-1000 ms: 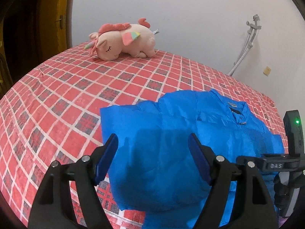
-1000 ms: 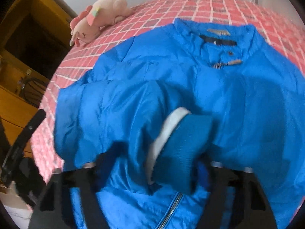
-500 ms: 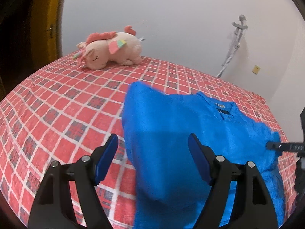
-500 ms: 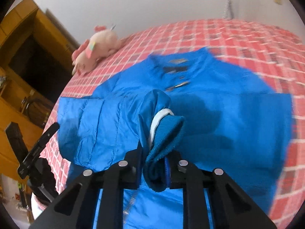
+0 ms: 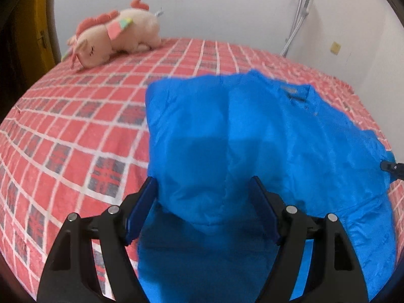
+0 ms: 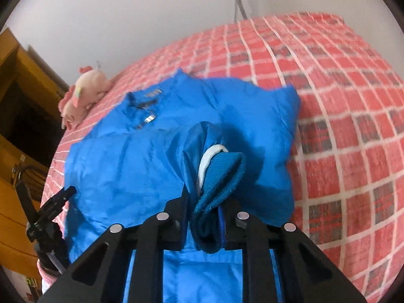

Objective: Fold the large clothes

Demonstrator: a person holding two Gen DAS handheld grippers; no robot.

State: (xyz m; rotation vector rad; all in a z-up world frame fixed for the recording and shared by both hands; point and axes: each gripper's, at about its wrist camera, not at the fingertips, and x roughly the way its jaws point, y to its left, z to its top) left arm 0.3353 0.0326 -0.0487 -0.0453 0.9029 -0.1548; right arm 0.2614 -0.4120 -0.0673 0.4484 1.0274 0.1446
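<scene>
No legible text, jacket label (image 6: 154,93) blurred

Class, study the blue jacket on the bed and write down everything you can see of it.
The blue jacket is bright blue, thin, slightly shiny fabric, lying front-up and spread across the red checked bedspread, collar toward the wall. A dark label and small fasteners show at the neck. The ribbed sleeve cuff, white-lined inside, is lifted off the body and pinched in the right gripper, whose jaws are opening slightly. The left gripper hangs open above the jacket's left side.
</scene>
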